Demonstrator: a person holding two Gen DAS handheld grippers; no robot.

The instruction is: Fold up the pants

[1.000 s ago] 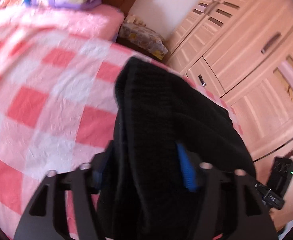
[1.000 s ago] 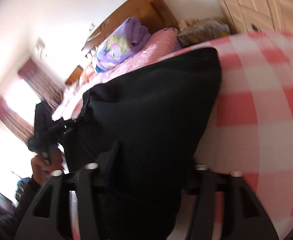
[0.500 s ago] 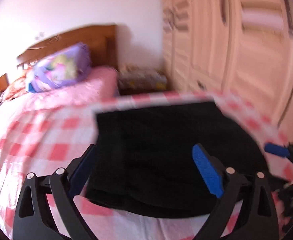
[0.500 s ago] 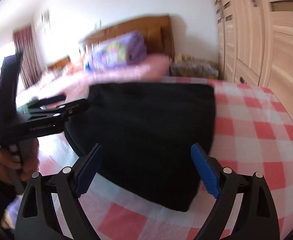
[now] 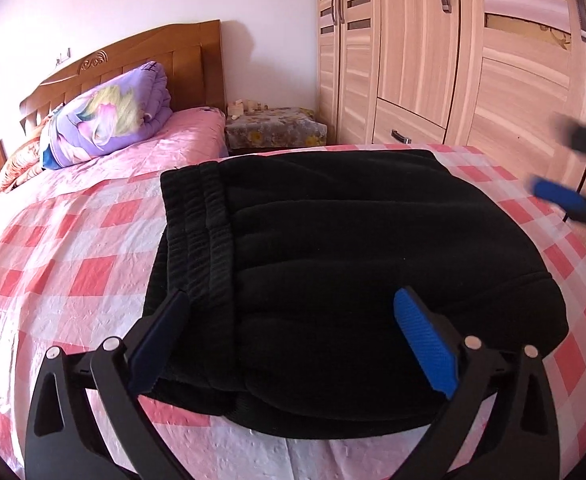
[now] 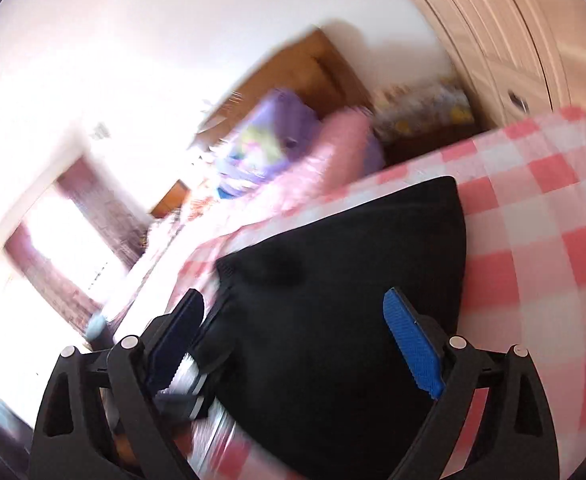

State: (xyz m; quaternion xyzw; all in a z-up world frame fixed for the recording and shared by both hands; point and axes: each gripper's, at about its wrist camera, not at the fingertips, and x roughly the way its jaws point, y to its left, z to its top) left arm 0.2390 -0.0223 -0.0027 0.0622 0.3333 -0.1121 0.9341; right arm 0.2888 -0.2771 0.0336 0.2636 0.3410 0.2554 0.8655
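The black pants (image 5: 353,264) lie folded in a thick rectangle on the pink-and-white checked bed cover (image 5: 73,264), ribbed waistband on the left side. My left gripper (image 5: 289,308) is open and empty, its blue pads hovering just over the near edge of the pants. My right gripper (image 6: 293,312) is open and empty over the pants (image 6: 333,288) in its blurred, tilted view. The right gripper's blue pad also shows at the right edge of the left wrist view (image 5: 561,198).
A wooden headboard (image 5: 133,64) and a purple folded quilt (image 5: 109,116) sit at the bed's far end. A floral-covered nightstand (image 5: 273,130) stands beside the bed. A light wooden wardrobe (image 5: 453,52) fills the right side. Curtained windows (image 6: 65,240) lie to the left.
Both grippers let go of the pants and opened. The pants now lie folded on the bed. Both grippers have drawn back, and the right one is tilting and moving.
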